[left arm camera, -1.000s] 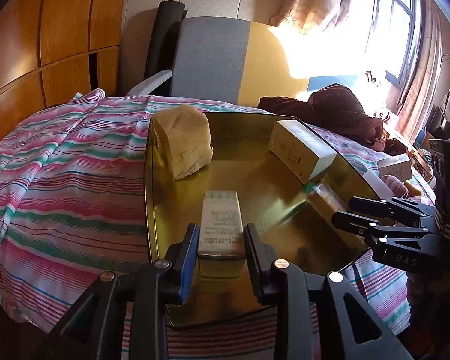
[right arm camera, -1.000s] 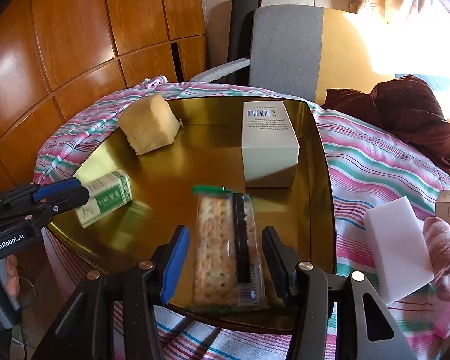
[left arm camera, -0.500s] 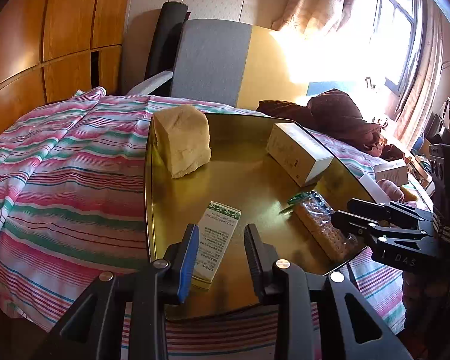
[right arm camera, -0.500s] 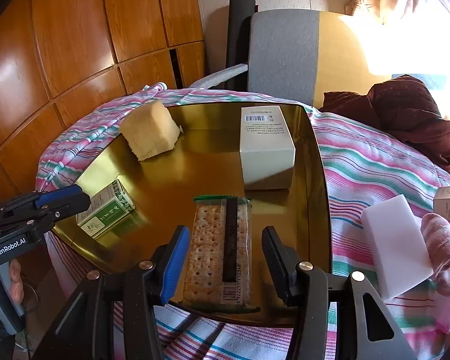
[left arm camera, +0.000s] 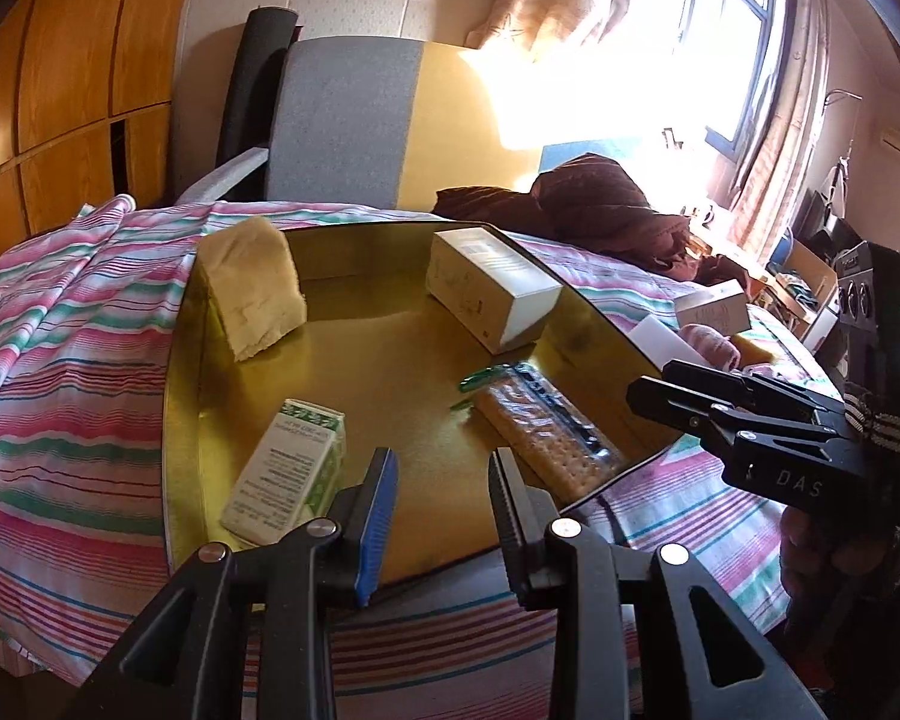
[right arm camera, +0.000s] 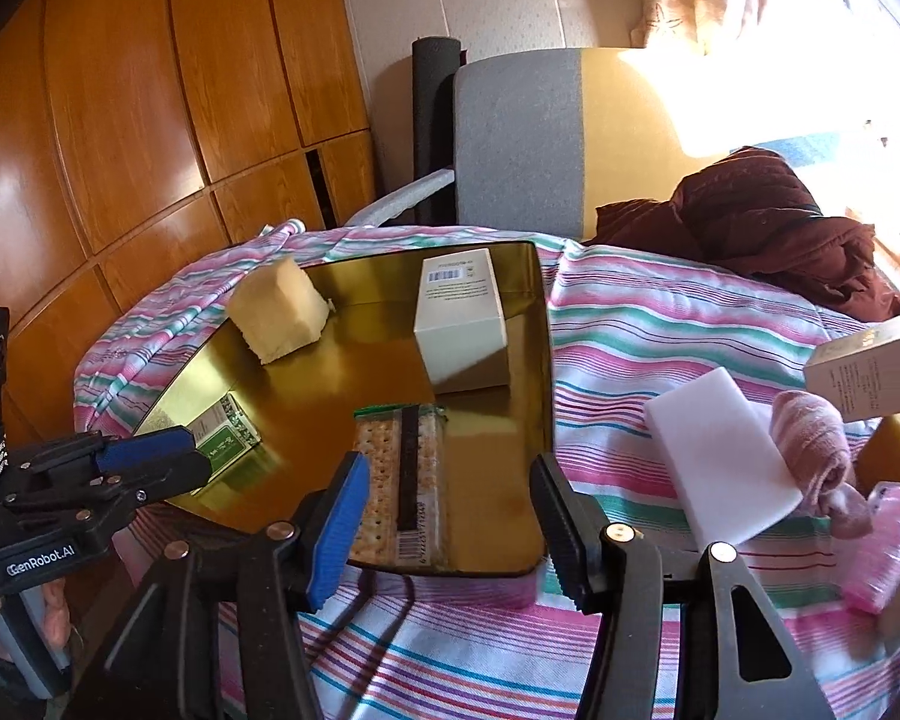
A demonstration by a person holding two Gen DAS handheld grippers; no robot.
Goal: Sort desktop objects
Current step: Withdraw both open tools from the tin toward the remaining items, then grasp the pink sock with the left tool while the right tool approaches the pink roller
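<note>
Four items lie in gold tray (right arm camera: 543, 420): sponge (right arm camera: 279, 315), white box (right arm camera: 462, 324), green carton (left arm camera: 288, 471), cracker pack (right arm camera: 402, 480). Left gripper (left arm camera: 441, 501) and right gripper (right arm camera: 450, 525) both spread, empty. Remaining items sit right of right gripper: white block (right arm camera: 720, 450), small box (right arm camera: 864, 372). Risk: cracker pack, just ahead of right gripper at tray's near rim, gets clipped on swing across.

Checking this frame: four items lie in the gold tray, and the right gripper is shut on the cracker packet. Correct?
Not quite. The right gripper is open: the right wrist view shows its jaws spread apart, with the cracker packet lying free in the gold tray. The rest holds: the yellow sponge, white box and green carton lie there too.
</note>
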